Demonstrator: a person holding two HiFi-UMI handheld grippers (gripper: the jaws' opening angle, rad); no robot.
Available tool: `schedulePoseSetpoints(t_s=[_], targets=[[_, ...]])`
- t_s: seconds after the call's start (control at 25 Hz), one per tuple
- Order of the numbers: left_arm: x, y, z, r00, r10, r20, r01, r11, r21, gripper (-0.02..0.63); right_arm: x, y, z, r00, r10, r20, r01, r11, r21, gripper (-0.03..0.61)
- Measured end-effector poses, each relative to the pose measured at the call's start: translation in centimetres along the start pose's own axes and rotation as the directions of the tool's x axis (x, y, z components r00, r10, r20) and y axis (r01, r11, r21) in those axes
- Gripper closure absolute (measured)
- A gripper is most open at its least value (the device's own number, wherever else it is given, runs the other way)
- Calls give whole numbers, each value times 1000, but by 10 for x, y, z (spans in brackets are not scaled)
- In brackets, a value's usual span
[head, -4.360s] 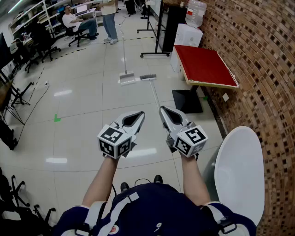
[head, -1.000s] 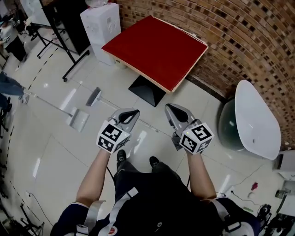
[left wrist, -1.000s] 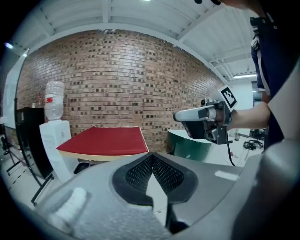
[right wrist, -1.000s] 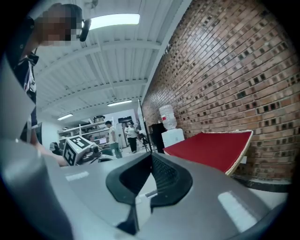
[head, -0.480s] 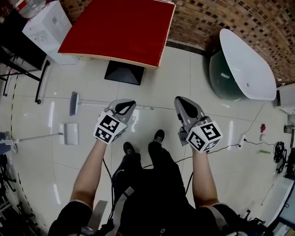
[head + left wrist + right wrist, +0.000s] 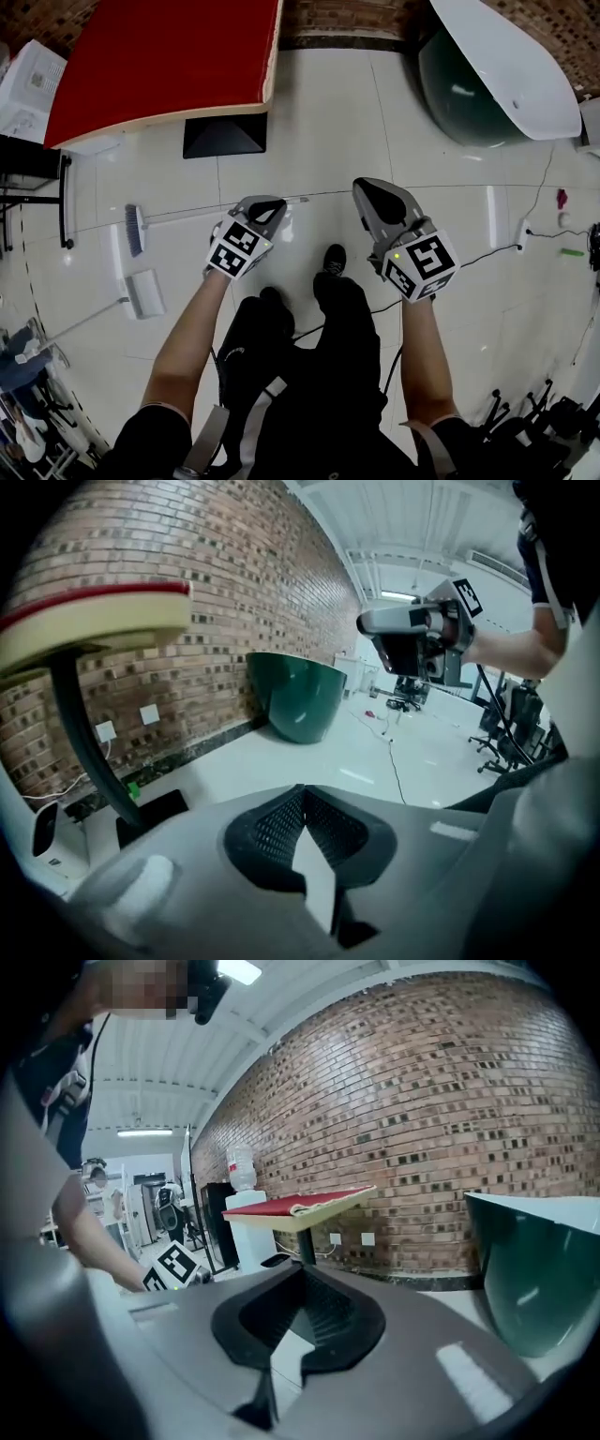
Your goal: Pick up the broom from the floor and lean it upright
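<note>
The broom point(image 6: 178, 217) lies flat on the pale tiled floor in the head view, its brush head point(image 6: 136, 230) at the left and its thin handle running right. My left gripper point(image 6: 268, 202) hovers over the handle near its free end, jaws shut with nothing between them point(image 6: 302, 787). To its right, my right gripper point(image 6: 373, 189) is over bare floor beyond the handle's tip, also shut and empty point(image 6: 302, 1267). The broom shows in neither gripper view.
A dustpan point(image 6: 145, 292) with a long handle lies below the brush head. A red-topped table point(image 6: 159, 66) on a black base point(image 6: 225, 136) stands against the brick wall, a green tub point(image 6: 469, 84) to its right. Cables point(image 6: 487, 251) cross the floor at right. My shoes point(image 6: 330, 261) stand between the grippers.
Both grippers have dropped towards the floor and the head view has tipped further down. The broom handle now passes right under the left gripper. Both stay shut.
</note>
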State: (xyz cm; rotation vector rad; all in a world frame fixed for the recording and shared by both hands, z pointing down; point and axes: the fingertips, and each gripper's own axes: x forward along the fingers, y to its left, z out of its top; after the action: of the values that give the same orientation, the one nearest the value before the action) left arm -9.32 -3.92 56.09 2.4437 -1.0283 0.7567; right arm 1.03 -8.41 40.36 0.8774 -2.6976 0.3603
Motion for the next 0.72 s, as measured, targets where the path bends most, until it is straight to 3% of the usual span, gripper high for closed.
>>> schedulePoseSetpoints(t_s=[0.32,0.48,0.72], targets=[[138,16,-107,989,-101,-108,106,994,41,593,39,-61,-115,999,-43,3,43,999,2,577],[202,29,-162,983,-121,-140,130,990,57,555,59,-90,-174,997,-76,20,74,994,86,577],[277,37,-252,948,-180,-262,205,976,70,477,83,-114,-253,998,-51,-20,52,997,57,577]])
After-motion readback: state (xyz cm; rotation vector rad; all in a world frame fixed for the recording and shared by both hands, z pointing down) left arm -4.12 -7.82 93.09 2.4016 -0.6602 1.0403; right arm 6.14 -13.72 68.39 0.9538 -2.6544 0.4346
